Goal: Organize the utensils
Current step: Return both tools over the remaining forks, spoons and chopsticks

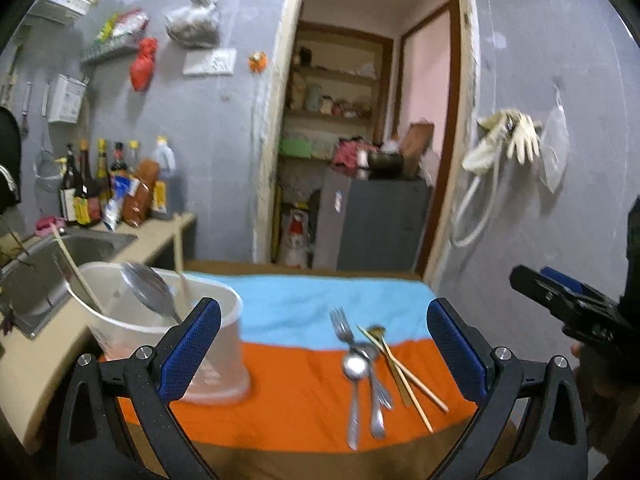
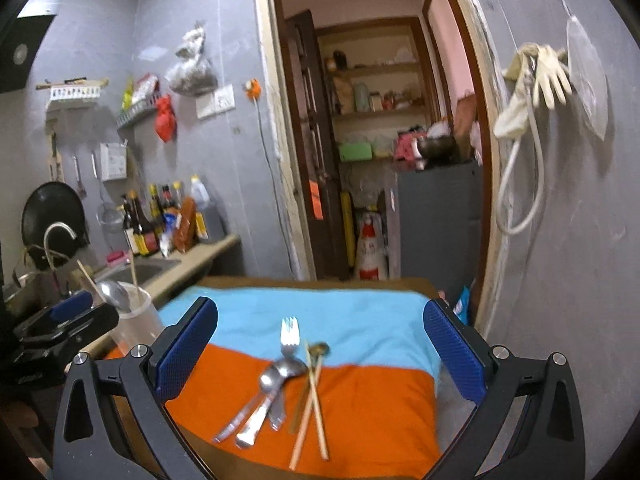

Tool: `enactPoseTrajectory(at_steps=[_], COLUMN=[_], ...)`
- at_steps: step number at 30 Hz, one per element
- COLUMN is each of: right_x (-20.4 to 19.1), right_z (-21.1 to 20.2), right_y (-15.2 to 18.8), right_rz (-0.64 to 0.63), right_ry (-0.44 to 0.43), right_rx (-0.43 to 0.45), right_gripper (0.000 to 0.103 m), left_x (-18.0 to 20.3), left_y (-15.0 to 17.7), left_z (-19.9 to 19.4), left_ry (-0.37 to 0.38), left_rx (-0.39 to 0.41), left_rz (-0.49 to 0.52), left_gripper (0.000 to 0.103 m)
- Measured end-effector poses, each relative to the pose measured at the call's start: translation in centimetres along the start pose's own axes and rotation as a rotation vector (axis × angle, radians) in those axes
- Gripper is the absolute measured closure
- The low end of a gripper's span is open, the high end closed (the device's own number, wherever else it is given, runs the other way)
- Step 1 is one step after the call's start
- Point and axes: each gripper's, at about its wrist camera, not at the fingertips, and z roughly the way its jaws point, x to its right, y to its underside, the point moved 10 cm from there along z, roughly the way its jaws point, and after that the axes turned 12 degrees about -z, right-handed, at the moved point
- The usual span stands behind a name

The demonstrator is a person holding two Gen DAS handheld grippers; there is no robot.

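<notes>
A clear plastic container point(image 1: 208, 344) stands on the left of the orange and blue cloth point(image 1: 304, 400); it holds a large metal spoon point(image 1: 148, 292) and wooden chopsticks point(image 1: 180, 264). Loose utensils lie on the cloth: a fork point(image 1: 342, 326), spoons point(image 1: 356, 368) and chopsticks point(image 1: 404, 376). In the right wrist view they show as the fork point(image 2: 289, 334), spoons point(image 2: 272, 380) and chopsticks point(image 2: 314, 404), with the container point(image 2: 134, 320) at left. My left gripper point(image 1: 320, 348) is open and empty above the cloth. My right gripper point(image 2: 318, 346) is open and empty, and also shows at the left wrist view's right edge point(image 1: 560, 304).
A steel sink point(image 1: 52, 264) and counter with sauce bottles point(image 1: 100, 184) lie to the left. A grey wall with hanging gloves point(image 1: 508, 140) is on the right. An open doorway point(image 1: 360, 120) with shelves and a grey cabinet is behind the table.
</notes>
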Motion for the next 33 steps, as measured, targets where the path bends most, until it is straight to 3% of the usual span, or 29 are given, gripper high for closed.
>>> enactPoseTrajectory(at_steps=[10,19,22,30,33], right_x=[2.5,1.8,1.3,-0.5,-0.9], right_z=[2.9,5.8,6.4,7.7,8.2], right_y=[5.8,9.9,11.1,13.4,13.9], right_rz=[0.069,0.067,0.067,0.039,0.026], right_ry=[-0.019,-0.106,-0.133,-0.197,-0.210], right_rx=[-0.165,-0.303,-0.346,-0.435,-0.462], right_gripper=[0.000,0.024,0.033,0.060,0.066], left_x=[0.5,0.0,-0.7,-1.6,-1.5], left_y=[5.5,8.2,8.7,11.3,11.9], left_z=[4.8,8.6,9.6,12.0,12.5], left_ry=[0.003,0.030,0.012,-0.010,-0.018], left_rx=[-0.184,-0.306,-0.342,-0.495,-0.526], left_rz=[-0.019,-0.041,-0.054,-0.064,-0.042], left_gripper=[0.002,0.004,0.013,0.051,0.056])
